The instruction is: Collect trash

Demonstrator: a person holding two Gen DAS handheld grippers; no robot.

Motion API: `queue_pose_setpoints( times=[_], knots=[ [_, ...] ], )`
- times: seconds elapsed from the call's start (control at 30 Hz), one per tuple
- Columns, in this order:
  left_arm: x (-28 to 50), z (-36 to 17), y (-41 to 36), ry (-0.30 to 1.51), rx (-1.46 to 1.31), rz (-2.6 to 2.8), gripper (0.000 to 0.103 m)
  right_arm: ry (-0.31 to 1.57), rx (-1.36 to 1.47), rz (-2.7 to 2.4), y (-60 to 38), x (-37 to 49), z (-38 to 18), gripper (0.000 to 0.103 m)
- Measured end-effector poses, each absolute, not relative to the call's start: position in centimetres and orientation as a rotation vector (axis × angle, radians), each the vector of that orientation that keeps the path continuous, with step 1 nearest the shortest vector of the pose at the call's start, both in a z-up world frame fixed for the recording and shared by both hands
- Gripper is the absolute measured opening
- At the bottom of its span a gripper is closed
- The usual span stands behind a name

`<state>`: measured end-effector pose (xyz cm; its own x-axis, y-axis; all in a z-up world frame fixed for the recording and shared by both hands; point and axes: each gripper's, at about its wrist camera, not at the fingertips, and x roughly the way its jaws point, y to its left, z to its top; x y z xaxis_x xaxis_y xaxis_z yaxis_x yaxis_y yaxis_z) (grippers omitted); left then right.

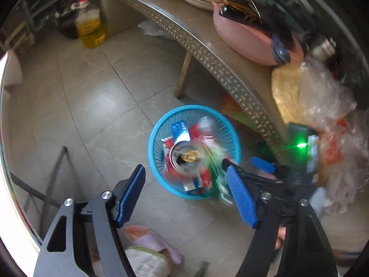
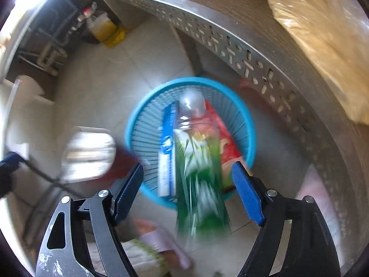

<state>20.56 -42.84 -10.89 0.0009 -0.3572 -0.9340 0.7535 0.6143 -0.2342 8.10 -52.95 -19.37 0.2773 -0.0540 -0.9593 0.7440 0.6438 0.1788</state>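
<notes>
A blue mesh basket [image 1: 159,124] [image 2: 138,115] stands on the tiled floor beside the table and holds a blue box [image 1: 181,129] [image 2: 167,147] and red wrappers [image 1: 203,133] [image 2: 227,138]. My left gripper [image 1: 185,169] is open above it; a drinks can [image 1: 184,159], seen end-on, is loose between its fingers without touching the pads. In the right wrist view the can [image 2: 90,152] is a silver and red blur left of the rim. My right gripper [image 2: 187,167] is open too, and a blurred, green-labelled plastic bottle [image 2: 198,161] hangs free between its pads over the basket.
A table with a perforated metal edge [image 1: 207,53] [image 2: 230,46] overhangs the basket on the right, its leg [image 1: 184,71] just behind. On it lie a pink basin [image 1: 249,39], dishes and plastic bags [image 1: 311,97]. An oil jug [image 1: 90,30] stands far left. A slippered foot [image 1: 152,242] is below.
</notes>
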Motion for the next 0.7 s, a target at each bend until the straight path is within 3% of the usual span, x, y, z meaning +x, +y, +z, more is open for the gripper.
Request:
queue_pose_setpoints(
  times=[0.47, 0.6, 0.7],
  knots=[
    [16.7, -3.9, -33.3, 1.12, 0.279, -0.933, 0.071, 1.044, 0.595, -0.626, -47.1, 1.0, -15.8, 0.075],
    [14.2, -0.7, -29.0, 1.023, 0.243, -0.968, 0.081, 0.98, 0.567, -0.591, -44.4, -1.3, -12.3, 0.076],
    [12.1, 1.7, -24.9, 0.927, 0.203, -0.956, 0.088, 0.913, 0.534, -0.551, -42.1, -2.7, -9.4, 0.082]
  ],
)
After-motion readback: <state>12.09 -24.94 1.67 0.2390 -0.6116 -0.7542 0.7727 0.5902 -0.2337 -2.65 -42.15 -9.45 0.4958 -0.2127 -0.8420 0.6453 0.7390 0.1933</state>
